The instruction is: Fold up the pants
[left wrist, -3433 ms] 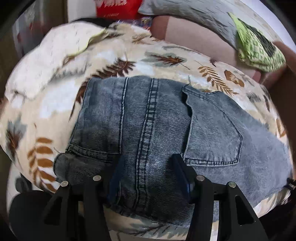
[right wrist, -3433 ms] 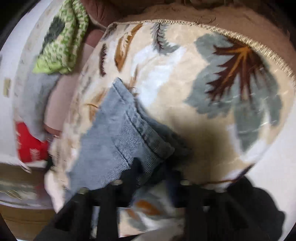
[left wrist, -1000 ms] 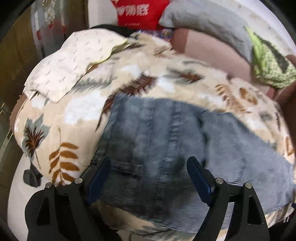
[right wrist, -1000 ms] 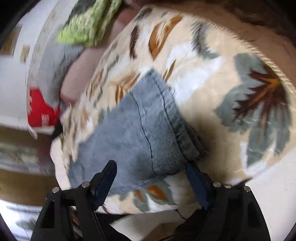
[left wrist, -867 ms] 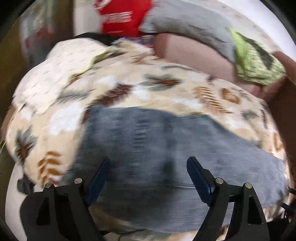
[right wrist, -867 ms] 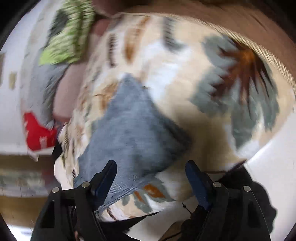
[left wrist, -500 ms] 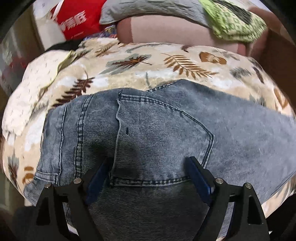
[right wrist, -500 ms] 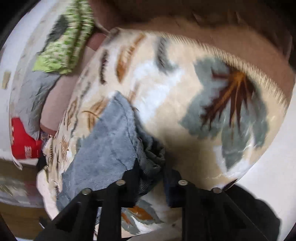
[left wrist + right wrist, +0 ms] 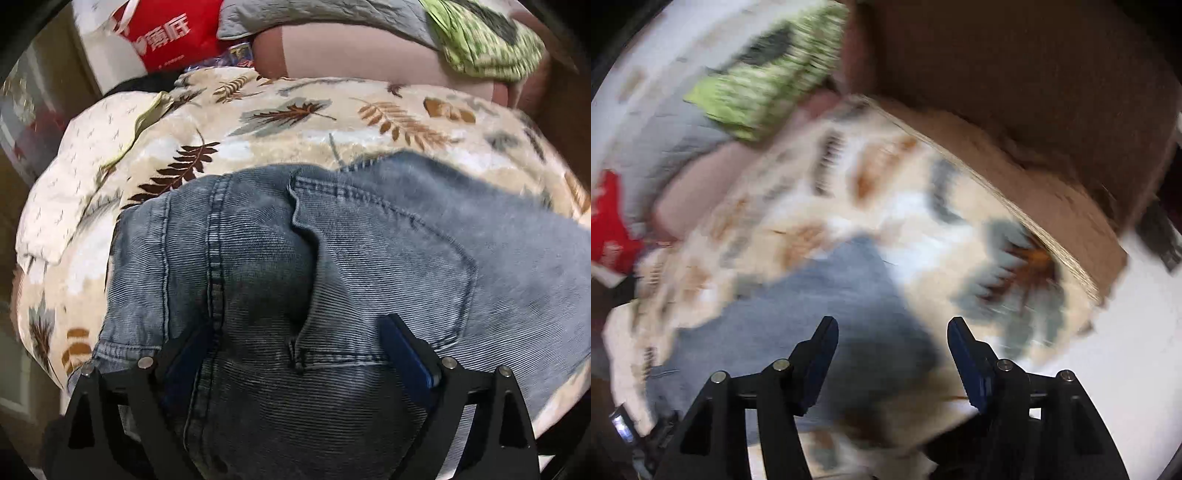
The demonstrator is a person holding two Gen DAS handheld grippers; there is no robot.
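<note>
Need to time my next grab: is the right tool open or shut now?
Open: the right tool has its fingers spread wide above the jeans, gripping nothing, though the frame is blurred.

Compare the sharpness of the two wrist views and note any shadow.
Left wrist view: mostly sharp, stitching on the grey-blue denim pants readable, a dark shadow by the back pocket. Right wrist view: heavy motion blur smears the leaf-print beige blanket; only the open right gripper looks crisp.

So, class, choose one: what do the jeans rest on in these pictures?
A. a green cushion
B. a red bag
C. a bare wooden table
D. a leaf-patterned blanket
D: in the left wrist view the jeans lie spread on the cream leaf-patterned blanket, which shows all around them.
</note>
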